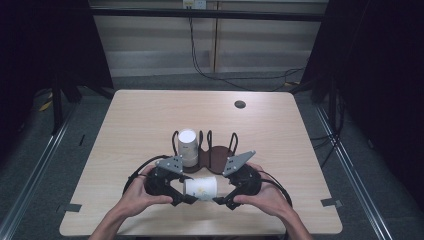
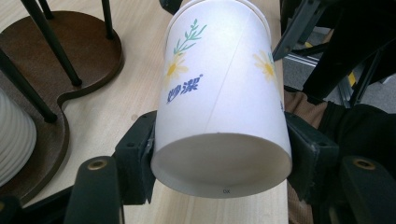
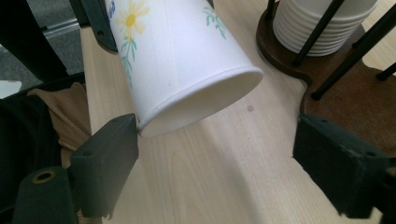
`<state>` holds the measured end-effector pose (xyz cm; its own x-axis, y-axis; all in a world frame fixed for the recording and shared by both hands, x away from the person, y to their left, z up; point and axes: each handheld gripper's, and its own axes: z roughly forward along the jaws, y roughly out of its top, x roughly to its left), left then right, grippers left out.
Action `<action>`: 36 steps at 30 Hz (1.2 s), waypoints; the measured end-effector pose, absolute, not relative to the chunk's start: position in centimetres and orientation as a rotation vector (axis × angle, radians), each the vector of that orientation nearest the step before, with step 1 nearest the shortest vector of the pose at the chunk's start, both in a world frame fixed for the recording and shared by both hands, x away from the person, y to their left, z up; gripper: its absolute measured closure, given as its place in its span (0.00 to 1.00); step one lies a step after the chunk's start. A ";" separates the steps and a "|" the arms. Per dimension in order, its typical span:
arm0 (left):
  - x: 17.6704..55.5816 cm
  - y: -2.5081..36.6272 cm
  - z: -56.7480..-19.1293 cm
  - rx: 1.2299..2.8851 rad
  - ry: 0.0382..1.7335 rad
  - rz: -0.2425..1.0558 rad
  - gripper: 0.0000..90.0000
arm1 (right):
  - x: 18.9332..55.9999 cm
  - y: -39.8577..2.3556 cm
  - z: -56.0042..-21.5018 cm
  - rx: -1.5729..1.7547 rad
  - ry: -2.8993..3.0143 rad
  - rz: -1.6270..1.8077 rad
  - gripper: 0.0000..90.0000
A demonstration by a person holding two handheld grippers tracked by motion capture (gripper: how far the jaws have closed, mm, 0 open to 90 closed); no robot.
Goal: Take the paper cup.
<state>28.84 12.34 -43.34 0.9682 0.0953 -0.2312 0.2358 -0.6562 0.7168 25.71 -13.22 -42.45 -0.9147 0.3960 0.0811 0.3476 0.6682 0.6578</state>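
A white paper cup [image 1: 201, 187] with a daisy print lies on its side in the air, low over the table's near edge, between my two grippers. My left gripper [image 1: 182, 192] is shut on it: in the left gripper view both pads press the cup [image 2: 219, 93] near its base, one on each side. My right gripper [image 1: 222, 197] stands open at the cup's other end. In the right gripper view its jaws [image 3: 215, 158] are wide apart, and the cup's rim [image 3: 201, 98] hangs just above the left one, not squeezed.
Just behind the cup stands a dark wooden cup rack [image 1: 215, 155] with black wire posts, holding a stack of white cups [image 1: 187, 145] in its left bay. A round cable hole [image 1: 240, 104] sits in the table's far right. Bare tabletop [image 1: 140, 120] lies to the left and beyond.
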 end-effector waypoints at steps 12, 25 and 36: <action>29.2 13.1 -43.2 2.222 0.257 -0.198 0.40 | 25.6 -14.2 -42.4 0.706 2.719 1.253 0.17; 28.9 13.1 -42.9 2.161 0.256 -0.162 0.40 | 25.3 -14.8 -41.9 0.706 2.596 1.475 0.15; 28.6 12.9 -42.5 2.117 0.248 -0.149 0.40 | 25.3 -15.3 -41.8 0.746 2.504 1.628 0.15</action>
<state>28.56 12.94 -42.48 0.9719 0.1175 -0.2040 0.2353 -0.5159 0.8237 25.28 -15.29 -41.85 -0.8805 0.4274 0.2048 0.3607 0.3240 0.8746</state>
